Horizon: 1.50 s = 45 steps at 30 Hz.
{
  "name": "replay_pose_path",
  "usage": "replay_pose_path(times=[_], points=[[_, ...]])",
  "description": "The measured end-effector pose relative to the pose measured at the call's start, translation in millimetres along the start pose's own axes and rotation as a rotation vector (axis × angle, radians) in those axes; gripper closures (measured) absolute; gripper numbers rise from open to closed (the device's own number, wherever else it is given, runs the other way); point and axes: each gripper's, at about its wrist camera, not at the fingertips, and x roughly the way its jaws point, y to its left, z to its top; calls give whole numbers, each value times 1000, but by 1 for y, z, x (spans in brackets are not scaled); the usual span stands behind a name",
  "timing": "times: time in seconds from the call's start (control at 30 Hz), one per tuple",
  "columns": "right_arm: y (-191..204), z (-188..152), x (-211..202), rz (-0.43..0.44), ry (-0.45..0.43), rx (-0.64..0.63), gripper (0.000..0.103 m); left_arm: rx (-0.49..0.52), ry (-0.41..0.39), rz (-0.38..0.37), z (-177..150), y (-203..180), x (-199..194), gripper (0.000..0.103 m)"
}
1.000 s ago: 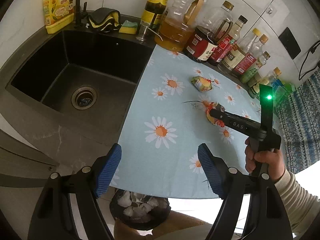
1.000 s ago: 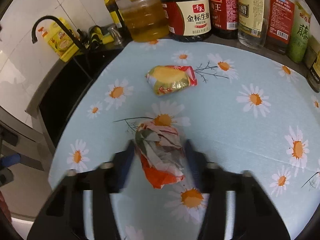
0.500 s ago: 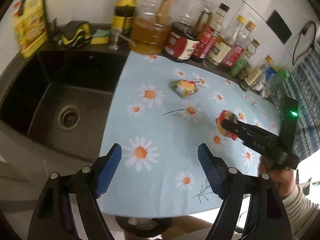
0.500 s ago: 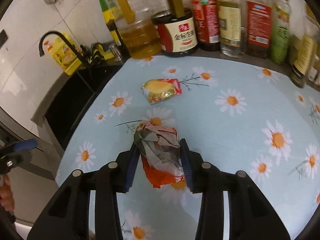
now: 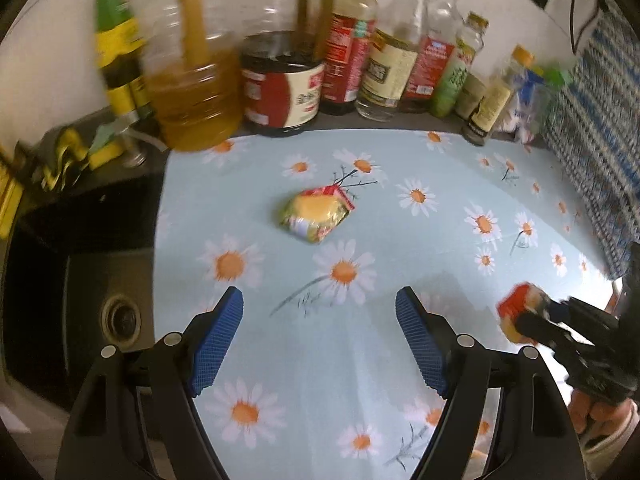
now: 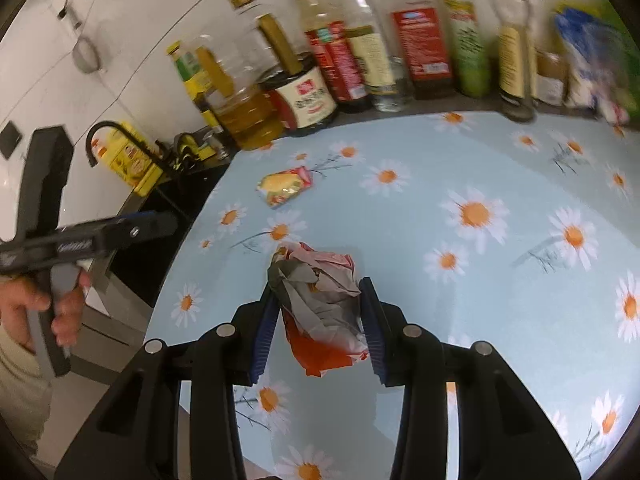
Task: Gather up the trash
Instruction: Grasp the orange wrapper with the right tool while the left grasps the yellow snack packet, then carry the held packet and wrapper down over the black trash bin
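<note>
Clamping a crumpled wrapper between its blue pads, the right gripper held it above the daisy-print tablecloth. Farther off, the yellow snack packet lay near the bottles, while the left gripper stood wide and empty.

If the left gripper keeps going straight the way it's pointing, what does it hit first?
Probably the flowered tablecloth just short of the yellow snack packet, which lies ahead between the open fingers of the left gripper. Depth is hard to judge; nothing else blocks the way.
</note>
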Motion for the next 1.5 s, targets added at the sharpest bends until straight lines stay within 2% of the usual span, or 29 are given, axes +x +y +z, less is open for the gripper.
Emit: replay_pose_path(times=[0.2,0.43,0.7,0.77,0.8,1.0,1.2,1.5], points=[[-21,-13,-10,-20,-3,49,62,85,57,27,30,-9,43,27],[-47,-23,-17,-49,4,117,62,137,117,57,53,-11,89,27],[-66,-24,-24,-70,-8,156,62,138,147,79,67,-1,120,28],[-68,-24,-26,-73,-13,160,62,118,154,60,68,3,123,31],[-69,-23,-26,-73,-14,161,62,111,162,44,68,5,125,38],[-69,-20,-27,-77,-16,162,62,153,144,45,65,3,124,53],[-65,-19,-26,-73,-17,157,62,160,133,32,60,1,116,54],[-60,-19,-28,-67,-26,154,62,111,103,-54,38,-4,87,54]])
